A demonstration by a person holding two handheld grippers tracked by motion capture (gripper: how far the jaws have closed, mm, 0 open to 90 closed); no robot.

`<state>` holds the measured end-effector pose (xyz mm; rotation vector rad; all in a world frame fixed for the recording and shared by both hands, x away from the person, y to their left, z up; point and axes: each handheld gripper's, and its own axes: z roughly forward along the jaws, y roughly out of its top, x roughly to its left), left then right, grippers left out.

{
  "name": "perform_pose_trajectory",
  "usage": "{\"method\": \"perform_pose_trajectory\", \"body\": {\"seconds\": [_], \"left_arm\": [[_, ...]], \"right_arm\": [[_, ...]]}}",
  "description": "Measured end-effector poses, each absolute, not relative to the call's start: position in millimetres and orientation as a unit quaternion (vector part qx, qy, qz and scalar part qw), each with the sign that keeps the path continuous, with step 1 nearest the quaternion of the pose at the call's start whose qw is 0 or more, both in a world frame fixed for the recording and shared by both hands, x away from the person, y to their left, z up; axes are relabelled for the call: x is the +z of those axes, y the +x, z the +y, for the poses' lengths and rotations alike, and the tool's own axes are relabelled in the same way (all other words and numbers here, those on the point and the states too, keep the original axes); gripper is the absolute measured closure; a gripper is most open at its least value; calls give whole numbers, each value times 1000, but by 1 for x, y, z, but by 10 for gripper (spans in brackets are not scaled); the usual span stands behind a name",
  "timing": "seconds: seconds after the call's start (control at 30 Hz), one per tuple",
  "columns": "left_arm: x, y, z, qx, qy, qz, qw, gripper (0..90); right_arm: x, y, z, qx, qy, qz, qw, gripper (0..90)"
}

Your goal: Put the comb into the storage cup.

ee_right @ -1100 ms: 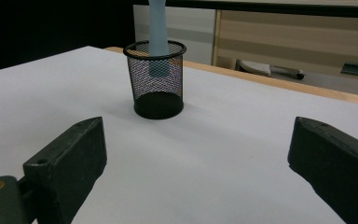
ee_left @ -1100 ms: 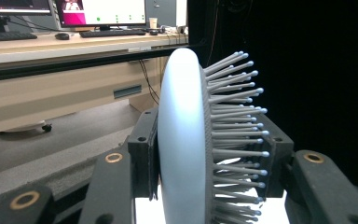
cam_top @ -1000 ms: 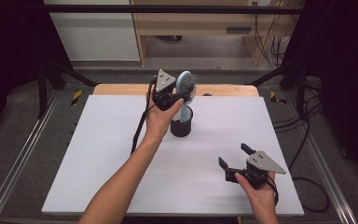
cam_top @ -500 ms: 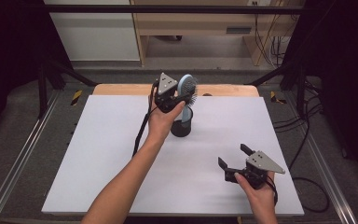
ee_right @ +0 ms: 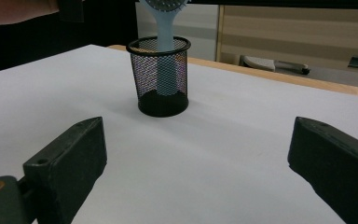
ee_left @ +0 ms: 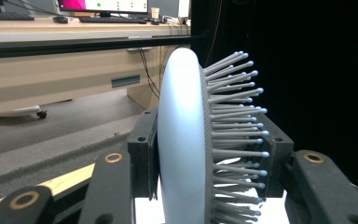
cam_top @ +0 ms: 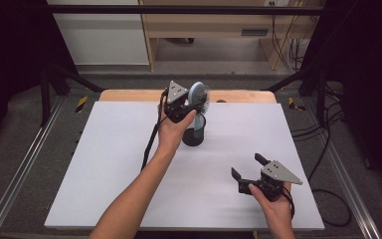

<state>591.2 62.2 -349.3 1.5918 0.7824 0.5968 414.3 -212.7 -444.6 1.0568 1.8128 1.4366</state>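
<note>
A light blue hairbrush (cam_top: 197, 94) stands upright with its handle down inside a black mesh cup (cam_top: 195, 135) at the back middle of the white table (cam_top: 104, 164). My left gripper (cam_top: 193, 103) is shut on the brush head; in the left gripper view the jaws press the brush (ee_left: 182, 140) from its smooth back and its bristle side. My right gripper (cam_top: 246, 166) rests low at the near right, open and holding nothing. Between its jaws (ee_right: 196, 154) the right gripper view looks across to the cup (ee_right: 162, 79) and the brush handle (ee_right: 165, 28).
A wooden strip (cam_top: 129, 94) runs along the table's back edge. Metal rails (cam_top: 20, 169) flank the table on both sides, and cables (cam_top: 323, 144) lie to the right of it. A desk stands beyond the back edge.
My left gripper has sunk slightly with the brush, so the brush head sits closer to the cup's rim. The right gripper has stayed where it was.
</note>
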Motion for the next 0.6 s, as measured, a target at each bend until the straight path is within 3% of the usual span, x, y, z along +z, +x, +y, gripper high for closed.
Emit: {"method": "perform_pose_trajectory", "body": {"seconds": [0.6], "left_arm": [[-356,593,64,249,676,350,598,511]], "right_arm": [[-444,415,-212,541,395,682,294,48]]}}
